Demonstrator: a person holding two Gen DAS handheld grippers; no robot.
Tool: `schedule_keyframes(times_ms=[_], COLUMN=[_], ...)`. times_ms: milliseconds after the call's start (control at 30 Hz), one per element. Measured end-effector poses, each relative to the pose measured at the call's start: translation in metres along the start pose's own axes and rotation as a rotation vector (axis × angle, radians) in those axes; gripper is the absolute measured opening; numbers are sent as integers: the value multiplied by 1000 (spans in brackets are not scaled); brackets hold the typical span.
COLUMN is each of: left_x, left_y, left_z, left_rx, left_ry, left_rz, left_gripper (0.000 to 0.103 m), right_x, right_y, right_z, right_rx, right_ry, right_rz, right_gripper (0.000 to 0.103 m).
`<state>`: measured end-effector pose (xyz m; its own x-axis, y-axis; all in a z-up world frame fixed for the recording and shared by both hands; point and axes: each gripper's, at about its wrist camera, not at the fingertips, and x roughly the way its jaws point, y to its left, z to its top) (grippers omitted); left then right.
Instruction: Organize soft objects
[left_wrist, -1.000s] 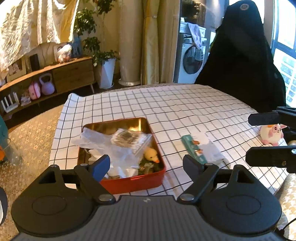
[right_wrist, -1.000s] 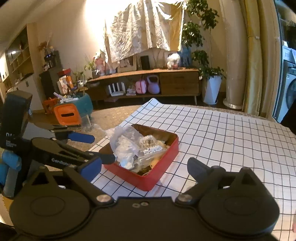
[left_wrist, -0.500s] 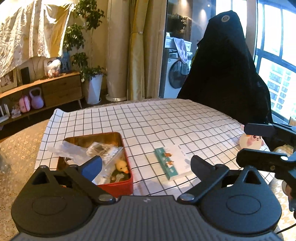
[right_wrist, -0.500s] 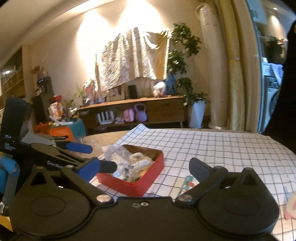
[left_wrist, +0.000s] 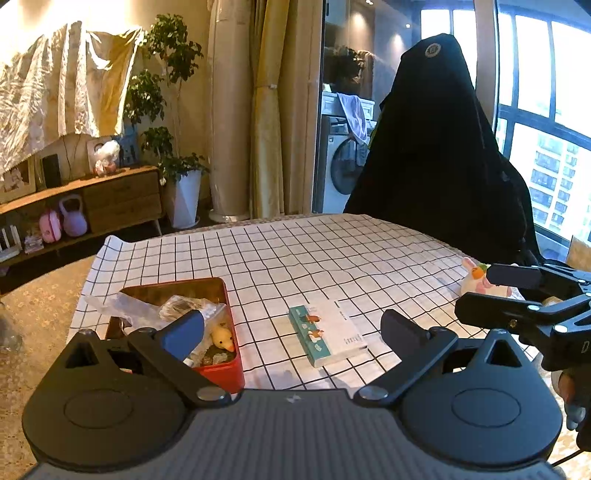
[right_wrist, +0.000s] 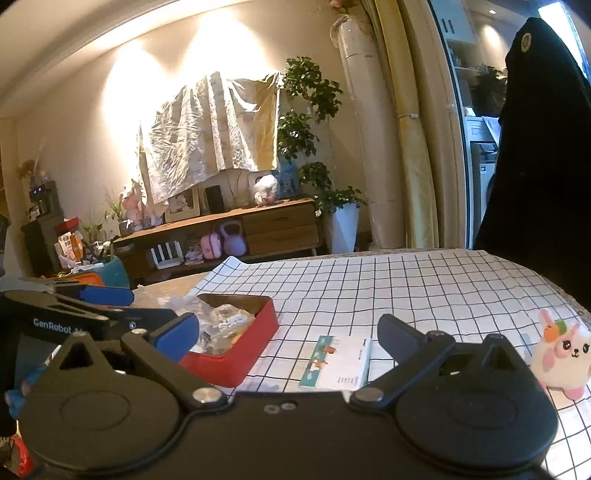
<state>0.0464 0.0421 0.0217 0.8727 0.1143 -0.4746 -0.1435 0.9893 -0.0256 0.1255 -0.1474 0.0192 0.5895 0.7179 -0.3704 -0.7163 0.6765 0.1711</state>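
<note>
Plainly both spread, left tool (left_wrist: 291, 328) lettered "GenRobot", right tool (right_wrist: 288, 330), box (right_wrist: 336, 363) print unreadable

Plush bunny (left_wrist: 480, 282) half hidden behind right tool (left_wrist: 484, 291); tin (left_wrist: 225, 373) contents perhaps wrappers.

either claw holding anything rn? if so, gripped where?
Nothing held. Left claw is open with only tablecloth between its fingers; right claw is open too. The plush bunny sits on the table, untouched, as does the booklet.
</note>
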Motion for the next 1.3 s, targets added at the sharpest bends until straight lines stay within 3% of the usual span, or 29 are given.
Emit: schedule_keyframes(times_ms=[1300], left_x=[-17], left_y=[-3], left_z=[-7], left_rx=[-18], left_ry=[-42], left_rz=[-22], left_gripper=[103], right_x=[-9], right_y=[8], right_z=[-6], right_rx=[18], right_ry=[-2], right_rz=[-43], right_gripper=[103])
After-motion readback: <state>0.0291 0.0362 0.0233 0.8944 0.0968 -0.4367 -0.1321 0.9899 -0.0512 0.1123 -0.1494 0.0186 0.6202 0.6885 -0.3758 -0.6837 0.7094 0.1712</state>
